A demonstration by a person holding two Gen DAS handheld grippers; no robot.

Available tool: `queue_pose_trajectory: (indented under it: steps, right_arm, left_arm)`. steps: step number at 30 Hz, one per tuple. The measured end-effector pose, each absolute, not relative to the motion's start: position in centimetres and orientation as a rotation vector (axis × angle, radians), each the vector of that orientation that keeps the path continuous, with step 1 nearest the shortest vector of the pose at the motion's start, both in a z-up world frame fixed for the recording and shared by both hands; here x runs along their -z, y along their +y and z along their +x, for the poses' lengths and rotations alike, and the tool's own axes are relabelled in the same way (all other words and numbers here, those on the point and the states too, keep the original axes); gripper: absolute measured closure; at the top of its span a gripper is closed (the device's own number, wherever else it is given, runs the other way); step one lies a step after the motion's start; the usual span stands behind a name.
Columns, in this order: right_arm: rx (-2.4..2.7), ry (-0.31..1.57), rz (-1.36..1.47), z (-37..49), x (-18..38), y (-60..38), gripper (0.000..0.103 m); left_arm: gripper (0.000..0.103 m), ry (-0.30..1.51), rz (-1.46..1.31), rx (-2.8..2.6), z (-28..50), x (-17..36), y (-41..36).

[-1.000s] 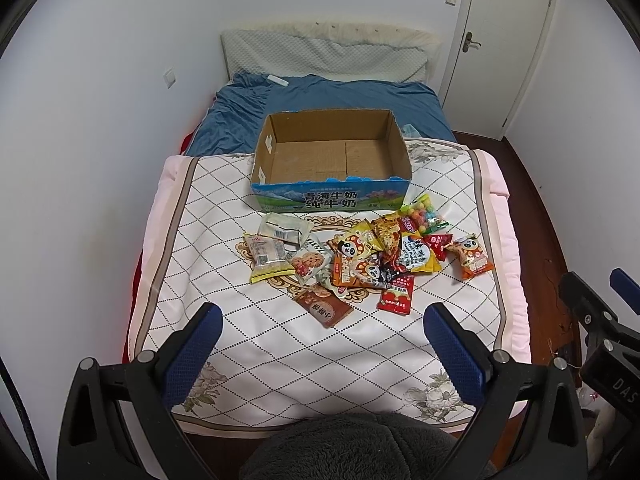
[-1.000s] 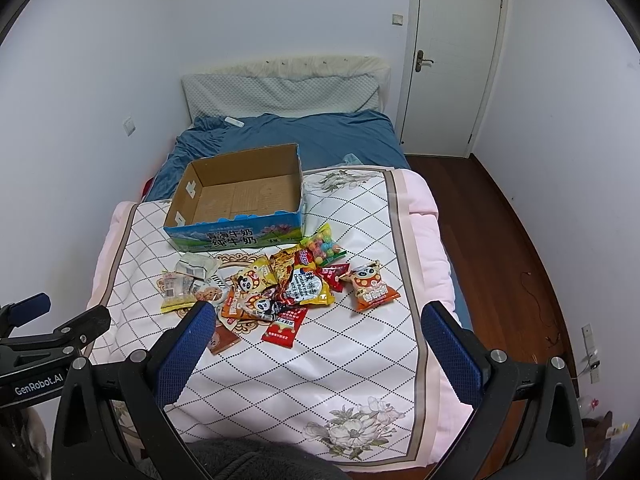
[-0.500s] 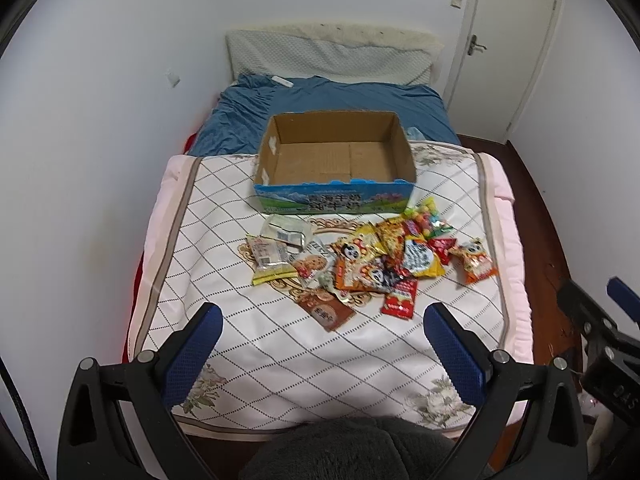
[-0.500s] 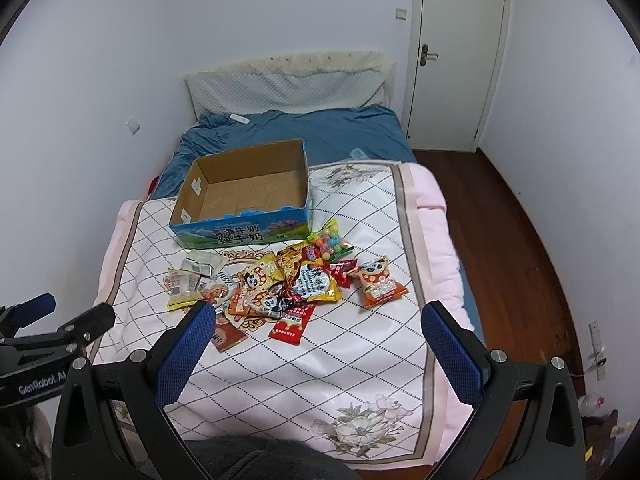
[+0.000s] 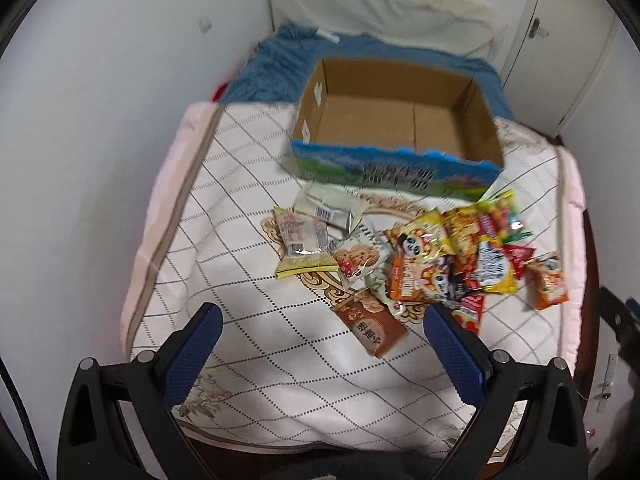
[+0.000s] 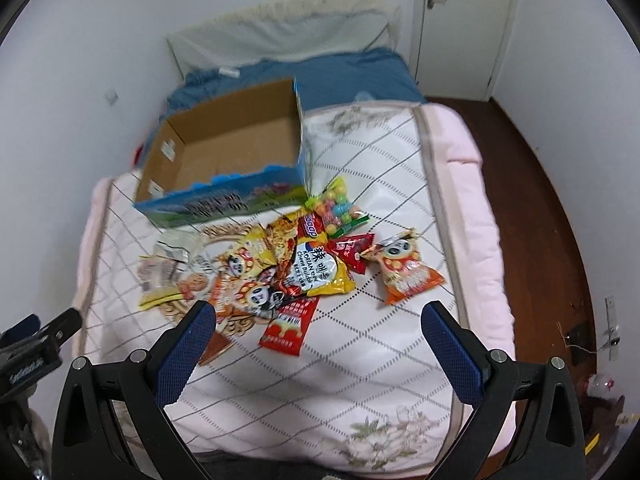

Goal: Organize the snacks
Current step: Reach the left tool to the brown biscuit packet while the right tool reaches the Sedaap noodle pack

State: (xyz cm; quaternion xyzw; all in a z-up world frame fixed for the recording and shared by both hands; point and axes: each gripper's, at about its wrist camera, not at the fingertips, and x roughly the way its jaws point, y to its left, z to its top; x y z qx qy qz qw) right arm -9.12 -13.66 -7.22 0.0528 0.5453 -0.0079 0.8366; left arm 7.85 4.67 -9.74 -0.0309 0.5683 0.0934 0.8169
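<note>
A pile of several snack packets (image 5: 424, 256) lies on a quilted pink-edged blanket (image 5: 240, 312) on the bed; the pile also shows in the right wrist view (image 6: 288, 264). Behind it stands an empty open cardboard box (image 5: 400, 128) with a blue printed front, seen too in the right wrist view (image 6: 232, 152). My left gripper (image 5: 320, 320) is open and empty, above the blanket's near part, just before a brown packet (image 5: 372, 326). My right gripper (image 6: 318, 318) is open and empty, above a red packet (image 6: 288, 326). An orange panda packet (image 6: 404, 272) lies apart at the right.
A white wall runs along the bed's left side. A blue cover (image 6: 340, 76) and pillows (image 6: 280, 28) lie beyond the box. A door (image 6: 464, 24) and wooden floor (image 6: 540, 200) are to the right. The left gripper's body (image 6: 32, 344) shows at the lower left.
Both grippers have moved forward and down toward the snack pile, so the bed and box look larger. Both stay open. No packet has moved.
</note>
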Motion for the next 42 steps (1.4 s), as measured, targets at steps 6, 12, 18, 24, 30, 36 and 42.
queue_pose_trajectory:
  steps: [6,12,18,24,30,36,42]
  right_arm:
    - [-0.037,1.360,0.084,0.2,16.7,-12.5,0.000]
    - [-0.029,1.520,-0.036,5.9,25.4,-10.3,0.000]
    - [0.022,1.566,-0.193,7.9,29.7,-8.2,0.000]
    - [-0.007,1.589,-0.236,7.8,30.6,-6.8,0.000]
    - [-0.083,1.623,-0.223,6.0,30.3,-6.5,0.005]
    - [-0.057,1.612,-0.334,5.7,33.4,-3.7,0.002]
    - [-0.106,1.551,-0.334,2.9,33.3,-2.8,0.010]
  left_arm:
    - [0.000,1.336,-0.078,-0.174,12.7,16.0,4.0]
    - [0.000,1.455,-0.170,-0.187,16.2,21.7,4.6]
    - [0.000,1.510,-0.207,-0.207,17.0,24.7,5.3]
    - [0.000,1.553,-0.248,-0.197,16.5,25.9,5.2]
    - [0.000,1.590,-0.199,-0.160,14.4,26.4,4.5]
    - [0.000,1.687,-0.286,-0.160,13.9,28.5,4.0]
    - [0.000,1.720,-0.232,-0.215,14.3,31.0,1.5]
